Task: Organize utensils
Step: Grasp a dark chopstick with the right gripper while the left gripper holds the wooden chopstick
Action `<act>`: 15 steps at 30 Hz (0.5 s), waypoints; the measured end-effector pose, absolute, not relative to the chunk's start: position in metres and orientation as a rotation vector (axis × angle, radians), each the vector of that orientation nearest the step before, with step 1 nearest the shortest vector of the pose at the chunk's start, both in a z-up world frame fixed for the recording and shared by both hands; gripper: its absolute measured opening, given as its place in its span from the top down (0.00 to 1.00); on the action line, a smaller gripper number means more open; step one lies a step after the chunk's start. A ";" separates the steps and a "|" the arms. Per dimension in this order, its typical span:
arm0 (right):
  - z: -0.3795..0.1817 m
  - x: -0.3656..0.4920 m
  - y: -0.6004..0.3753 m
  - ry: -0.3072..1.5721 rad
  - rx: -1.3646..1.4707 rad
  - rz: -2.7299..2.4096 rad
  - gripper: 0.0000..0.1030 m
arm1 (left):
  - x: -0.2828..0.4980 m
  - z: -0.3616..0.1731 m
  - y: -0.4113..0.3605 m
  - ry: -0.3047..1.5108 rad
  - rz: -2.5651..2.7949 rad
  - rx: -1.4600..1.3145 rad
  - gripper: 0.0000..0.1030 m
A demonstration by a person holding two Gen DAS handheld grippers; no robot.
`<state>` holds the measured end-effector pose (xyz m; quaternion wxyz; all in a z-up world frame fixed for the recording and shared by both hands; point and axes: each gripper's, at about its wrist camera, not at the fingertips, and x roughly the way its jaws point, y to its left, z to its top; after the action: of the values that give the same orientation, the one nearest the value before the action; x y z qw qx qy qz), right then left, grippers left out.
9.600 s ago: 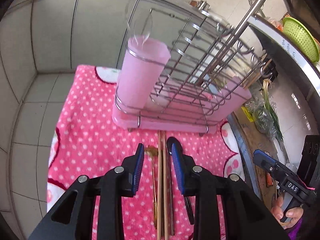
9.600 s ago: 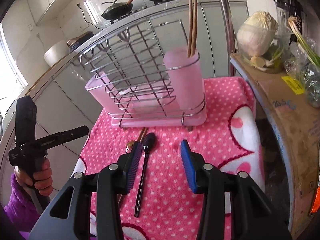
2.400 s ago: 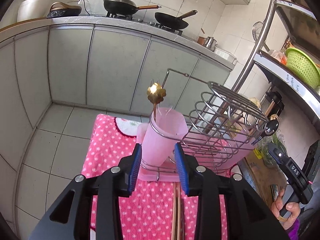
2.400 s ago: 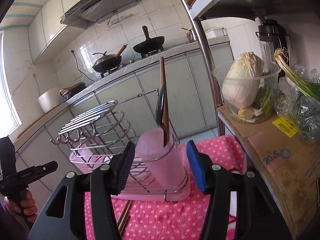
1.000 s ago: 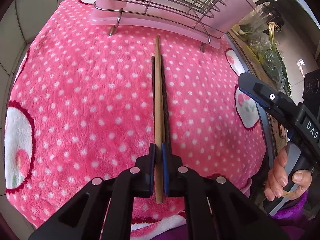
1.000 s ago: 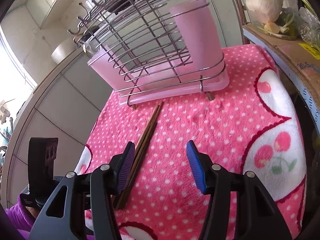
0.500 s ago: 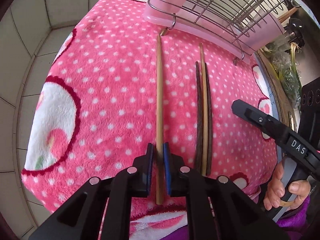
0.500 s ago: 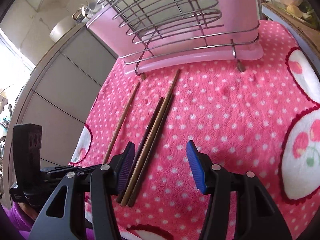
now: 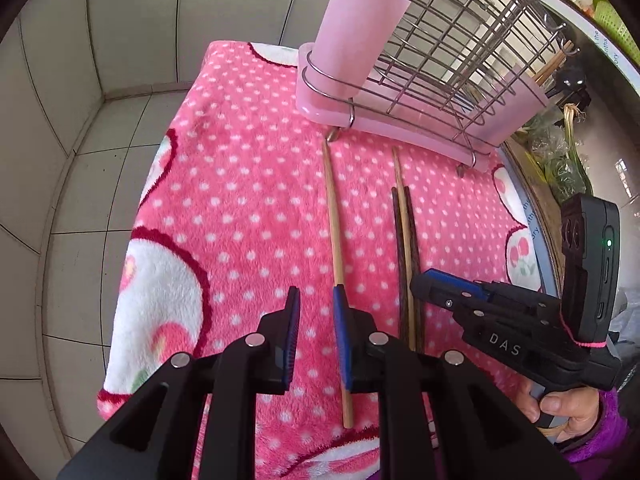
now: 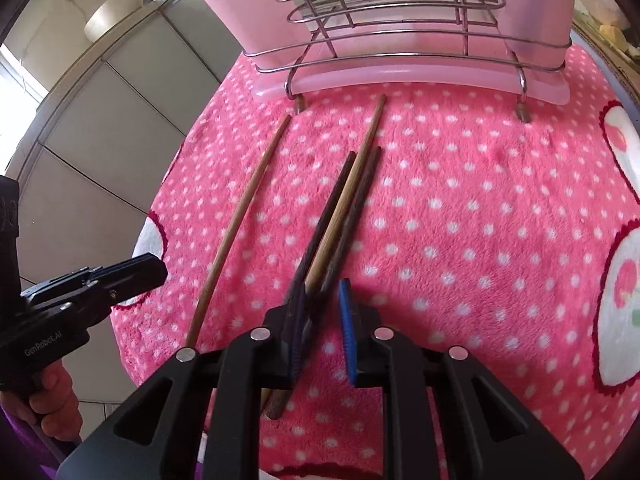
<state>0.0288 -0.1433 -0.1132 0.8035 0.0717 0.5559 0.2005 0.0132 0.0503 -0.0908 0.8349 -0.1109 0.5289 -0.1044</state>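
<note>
A single light wooden chopstick [image 9: 335, 236] lies on the pink dotted towel [image 9: 240, 208], apart from a bundle of three chopsticks [image 9: 406, 248]. My left gripper [image 9: 316, 312] is open and empty; the single chopstick lies just under its right finger. My right gripper [image 10: 322, 304] is open, low over the near end of the bundle [image 10: 340, 208], with the sticks between its pads. The single chopstick [image 10: 244, 216] lies to the left. The wire rack with pink cups [image 9: 420, 52] stands at the towel's far edge [image 10: 400, 20].
Grey cabinet doors and a tiled floor [image 9: 60, 200] lie beyond the towel's left edge. Bagged greens [image 9: 560, 160] sit on a shelf to the right of the rack. The right gripper shows in the left wrist view [image 9: 440, 284], and the left gripper shows in the right wrist view [image 10: 148, 270].
My left gripper has opened and let go of the single chopstick, which now lies on the towel. My right gripper has come down over the bundle and narrowed.
</note>
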 end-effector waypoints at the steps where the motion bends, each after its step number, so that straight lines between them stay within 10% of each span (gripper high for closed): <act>1: -0.112 0.029 -0.144 1.198 0.143 0.416 0.83 | 0.014 -0.090 0.054 1.113 -0.221 -0.241 0.85; 15: -0.107 0.046 -0.144 1.204 0.070 0.363 0.94 | 0.039 -0.088 0.055 1.092 -0.215 -0.223 0.85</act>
<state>0.0464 -0.1440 -0.1069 0.8080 0.0326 0.5632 0.1699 0.0387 0.0553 -0.0885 0.8431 -0.1054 0.5173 -0.1018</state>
